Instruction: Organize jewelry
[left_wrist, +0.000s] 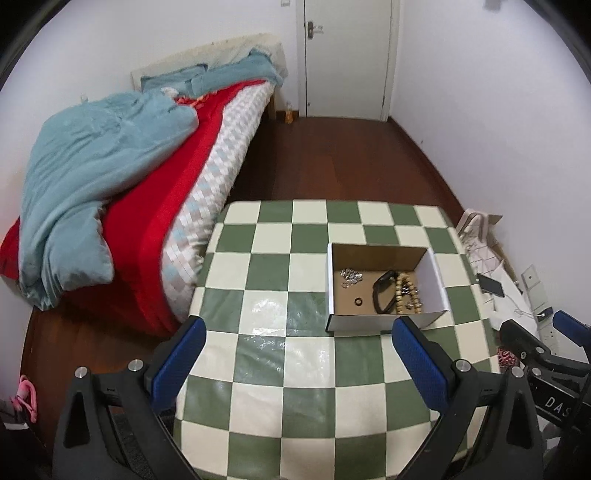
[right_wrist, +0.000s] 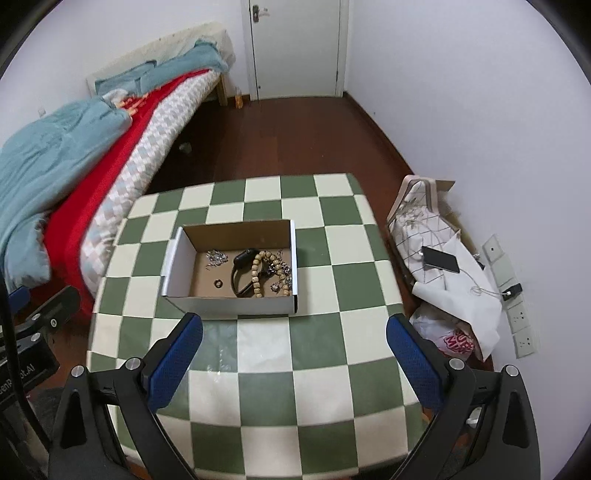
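Observation:
An open cardboard box sits on the green-and-white checked table. In it lie a silver chain, a small dark ring, a black band and a wooden bead bracelet. My left gripper is open and empty, held above the table, near side of the box and to its left. My right gripper is open and empty, just short of the box's near wall.
A bed with blue and red covers stands left of the table. A white door is at the back. Right of the table, on the floor, lie bags and a phone on a cable by wall sockets.

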